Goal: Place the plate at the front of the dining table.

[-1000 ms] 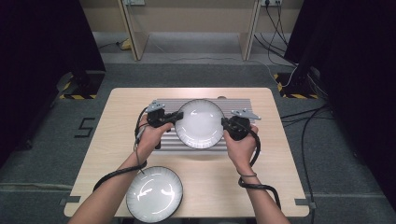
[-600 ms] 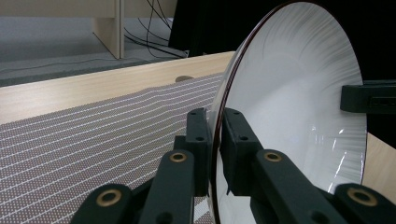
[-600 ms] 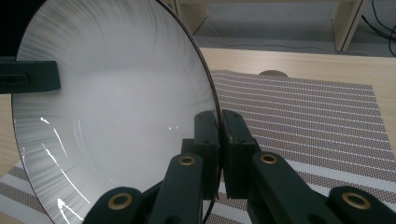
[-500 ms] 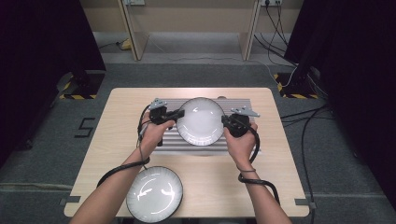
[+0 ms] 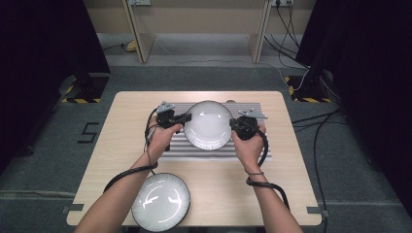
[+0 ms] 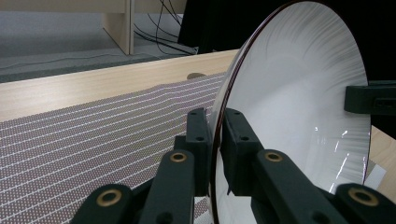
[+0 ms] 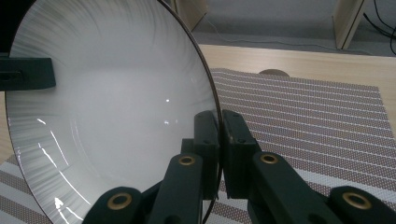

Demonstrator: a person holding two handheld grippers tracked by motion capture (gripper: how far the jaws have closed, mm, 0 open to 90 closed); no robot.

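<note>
Both forearms reach forward from the near edge, roughly parallel, bare to the elbow. The left hand [image 5: 159, 137] wraps the body of the left gripper [image 5: 185, 117], whose jaws point inward toward the right gripper [image 5: 232, 125] and stand pinched nearly together on a thin rim of the white plate [image 5: 209, 125] between them. The right hand [image 5: 248, 144] grips its tool likewise, jaws aimed back at the left one, clamped on the opposite rim. A black cable loops from each gripper along its wrist.
</note>
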